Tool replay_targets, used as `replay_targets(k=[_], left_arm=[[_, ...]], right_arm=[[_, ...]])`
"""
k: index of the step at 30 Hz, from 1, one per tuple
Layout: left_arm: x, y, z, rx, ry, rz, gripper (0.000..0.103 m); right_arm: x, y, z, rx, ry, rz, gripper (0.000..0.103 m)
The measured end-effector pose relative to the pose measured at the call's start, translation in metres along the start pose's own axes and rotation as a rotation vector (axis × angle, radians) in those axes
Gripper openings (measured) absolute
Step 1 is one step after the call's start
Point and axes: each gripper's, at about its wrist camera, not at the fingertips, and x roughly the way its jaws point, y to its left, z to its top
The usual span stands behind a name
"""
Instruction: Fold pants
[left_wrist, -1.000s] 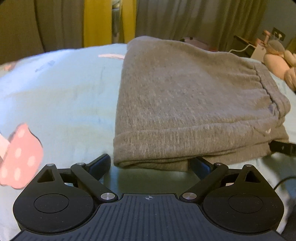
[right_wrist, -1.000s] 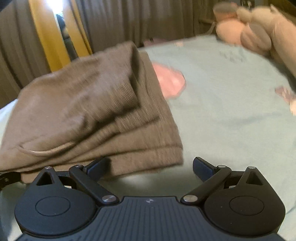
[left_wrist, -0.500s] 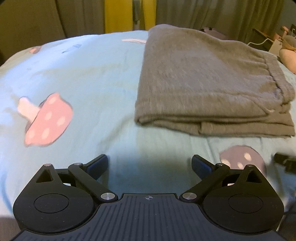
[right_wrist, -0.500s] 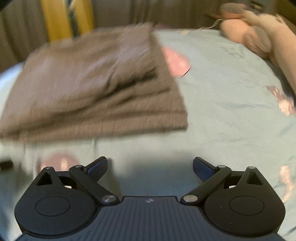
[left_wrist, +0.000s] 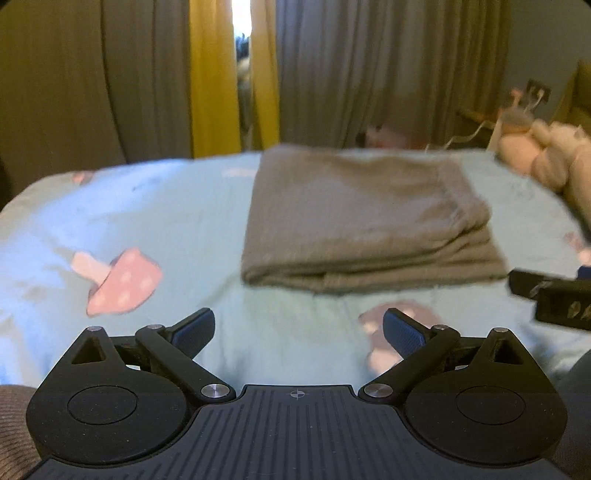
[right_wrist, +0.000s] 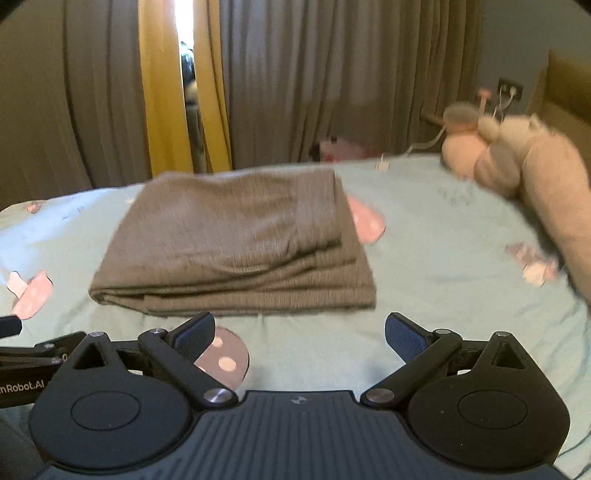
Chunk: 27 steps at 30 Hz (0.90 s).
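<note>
Hovering over the bed, the left hand-held gripper (left_wrist: 298, 332) is spread wide and holds nothing, and so is the right hand-held gripper (right_wrist: 300, 334). Past them, near but apart, the folded grey-brown knit pants (left_wrist: 365, 221) lie flat on the light blue mushroom-print bed sheet (left_wrist: 147, 210). They look soft, light and floppy, so pinch a thick folded edge, not one thin layer

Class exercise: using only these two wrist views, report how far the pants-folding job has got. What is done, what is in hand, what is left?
Done: the grey pants lie in a compact, layered rectangle on the blue mushroom-print bedspread.

In hand: nothing. The left gripper and right gripper are both open, empty and clear of the cloth.

Left: apparently little; the stacked edges nearest the right camera look slightly uneven, so perhaps a final tidy.
</note>
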Motion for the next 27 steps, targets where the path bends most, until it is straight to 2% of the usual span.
replay_targets(k=[5, 7, 12, 20, 27], left_arm=[[-0.011, -0.017, 0.018, 0.020, -0.009, -0.025, 0.102], [-0.013, -0.021, 0.028, 0.022, -0.010, -0.023, 0.102], [-0.010, -0.024, 0.044, 0.055, -0.054, -0.018, 0.102], [0.034, -0.016, 0.046, -0.020, 0.045, -0.016, 0.102], [0.062, -0.018, 0.041, 0.017, 0.055, -0.004, 0.102]], right_arm=[[-0.004, 0.008, 0.002, -0.007, -0.016, 0.003, 0.099], [-0.006, 0.011, 0.004, -0.002, -0.017, -0.032, 0.099], [-0.007, 0.003, 0.013, 0.071, -0.023, -0.019, 0.099], [0.025, 0.007, 0.016, 0.044, -0.019, -0.021, 0.099], [0.059, 0.009, 0.018, 0.027, -0.009, -0.024, 0.099]])
